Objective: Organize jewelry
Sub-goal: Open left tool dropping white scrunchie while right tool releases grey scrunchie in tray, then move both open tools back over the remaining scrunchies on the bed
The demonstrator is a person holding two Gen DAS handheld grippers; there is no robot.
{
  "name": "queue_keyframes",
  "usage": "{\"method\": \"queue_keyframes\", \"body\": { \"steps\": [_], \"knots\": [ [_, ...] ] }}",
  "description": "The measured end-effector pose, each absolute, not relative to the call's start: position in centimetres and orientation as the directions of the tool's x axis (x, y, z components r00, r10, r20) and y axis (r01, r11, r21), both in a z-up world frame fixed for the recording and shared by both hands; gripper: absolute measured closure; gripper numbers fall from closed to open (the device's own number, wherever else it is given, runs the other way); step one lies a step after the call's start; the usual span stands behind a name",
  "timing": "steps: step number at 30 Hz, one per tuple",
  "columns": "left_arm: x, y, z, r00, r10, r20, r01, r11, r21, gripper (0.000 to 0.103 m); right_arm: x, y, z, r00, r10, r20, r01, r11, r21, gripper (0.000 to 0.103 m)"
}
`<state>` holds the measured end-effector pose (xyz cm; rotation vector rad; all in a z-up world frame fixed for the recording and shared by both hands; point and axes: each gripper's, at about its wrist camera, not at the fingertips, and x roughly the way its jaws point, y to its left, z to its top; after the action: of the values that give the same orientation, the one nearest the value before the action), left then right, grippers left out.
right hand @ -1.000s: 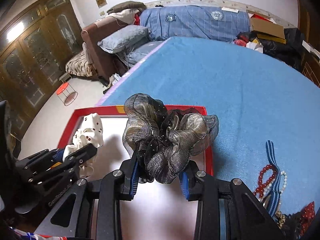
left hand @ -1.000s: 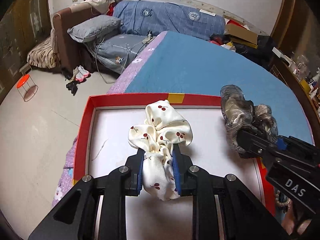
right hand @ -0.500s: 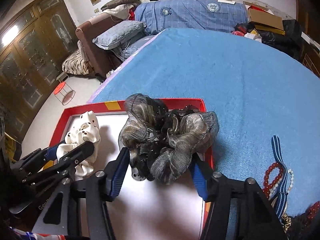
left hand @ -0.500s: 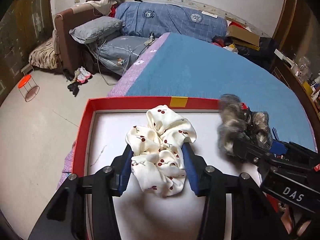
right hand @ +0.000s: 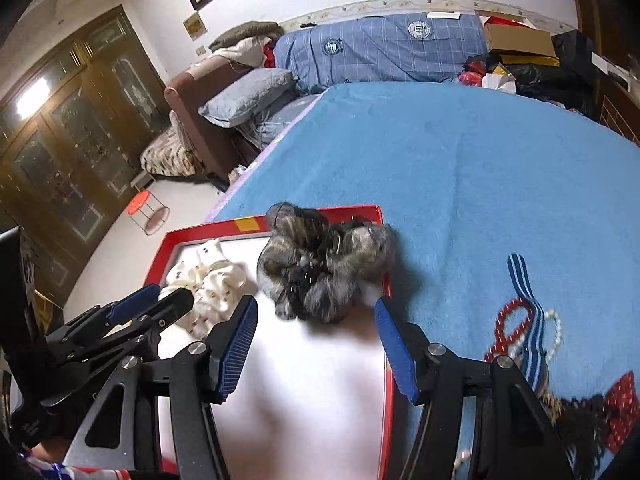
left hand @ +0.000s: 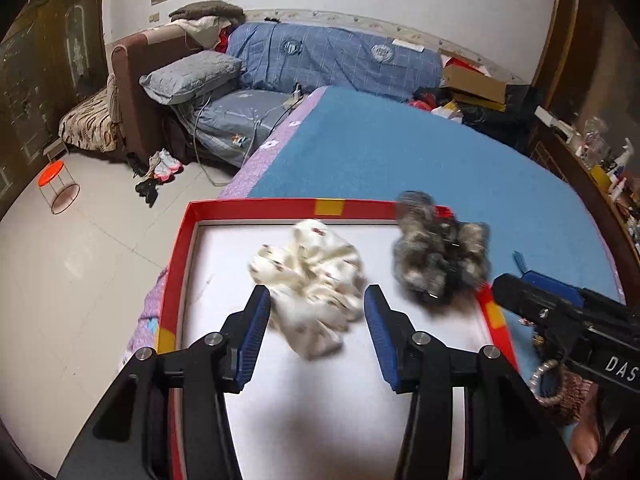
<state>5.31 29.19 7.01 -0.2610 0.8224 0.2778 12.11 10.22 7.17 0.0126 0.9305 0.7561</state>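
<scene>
A white scrunchie with cherry print [left hand: 308, 276] lies loose on the white floor of a red-rimmed box [left hand: 256, 203]. My left gripper [left hand: 317, 296] is open, its blue pads on either side of the scrunchie's near end without pressing it. A dark grey gauzy scrunchie [right hand: 324, 260] rests in the box's far right corner, partly over the red rim [right hand: 372, 210]. My right gripper [right hand: 316, 304] is open just short of it, with nothing between its pads. Each gripper also shows in the other's view: the left gripper [right hand: 160, 304] and the right gripper [left hand: 560, 308].
The box sits on a blue blanket [right hand: 480, 160] at the bed's left edge, with tiled floor [left hand: 80, 260] below. Right of the box lie a red bead bracelet [right hand: 508, 316], a blue striped ribbon [right hand: 528, 320], pearls and other jewelry. A sofa and bedding stand beyond.
Both grippers went from shut on their scrunchies to open. The scrunchies dropped into the box, and both grippers drew back and up from them.
</scene>
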Motion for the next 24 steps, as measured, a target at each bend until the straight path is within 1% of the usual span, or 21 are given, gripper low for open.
{"method": "queue_keyframes", "body": {
  "steps": [2, 5, 12, 14, 18, 24],
  "knots": [
    [4.2, 27.7, 7.4, 0.669, 0.145, -0.729, -0.327, 0.938, -0.114, 0.049, 11.4, 9.1, 7.3, 0.362, 0.605, -0.709, -0.581, 0.741, 0.336, 0.037],
    [2.4, 25.1, 7.6, 0.697, 0.149, -0.701, -0.299, 0.949, -0.096, 0.049, 10.0, 7.1, 7.4, 0.360, 0.634, -0.685, -0.576, 0.728, 0.371, 0.037],
    [-1.3, 18.2, 7.0, 0.749, 0.109, -0.653, -0.216, 0.973, -0.085, 0.048, 6.5, 0.7, 7.3, 0.384, 0.686, -0.618, -0.578, 0.700, 0.419, 0.036],
    [-2.1, 16.0, 6.6, 0.757, 0.100, -0.646, -0.184, 0.981, -0.065, 0.048, 5.7, -1.2, 7.3, 0.404, 0.690, -0.600, -0.579, 0.701, 0.416, 0.033],
    [-3.4, 11.9, 5.5, 0.757, 0.059, -0.650, -0.113, 0.993, -0.042, 0.047, 4.4, -5.4, 6.6, 0.456, 0.666, -0.590, -0.554, 0.732, 0.398, 0.033],
    [-4.2, 6.4, 3.6, 0.731, 0.014, -0.682, -0.016, 1.000, 0.003, 0.047, 4.2, -11.4, 5.1, 0.514, 0.633, -0.579, -0.482, 0.771, 0.416, 0.033]
  ]
}}
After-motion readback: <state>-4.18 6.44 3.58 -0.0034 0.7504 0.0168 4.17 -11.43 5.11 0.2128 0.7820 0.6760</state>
